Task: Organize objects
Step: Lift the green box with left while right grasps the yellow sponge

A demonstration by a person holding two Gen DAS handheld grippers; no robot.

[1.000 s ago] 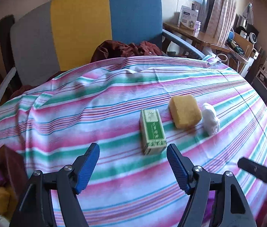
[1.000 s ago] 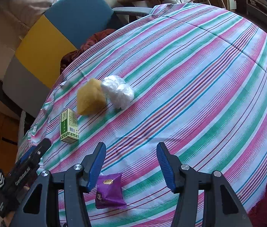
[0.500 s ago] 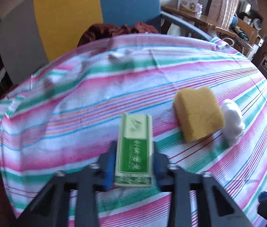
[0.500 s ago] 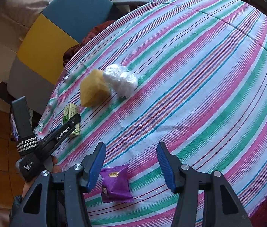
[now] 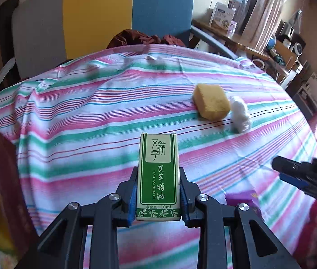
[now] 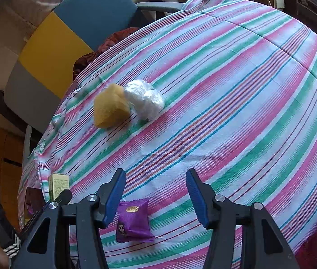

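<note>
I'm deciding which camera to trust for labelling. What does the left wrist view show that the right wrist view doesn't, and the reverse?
Only the left wrist view shows the green box's printed front, clamped between the left tongs, and the brown container at the table's left edge, with yellow and purple items inside.

Only the right wrist view shows the open right tongs head-on and the purple packet sharply, lying on the cloth by their left finger.

Both show the yellow sponge, the white plastic bundle touching it, and the striped tablecloth.
</note>
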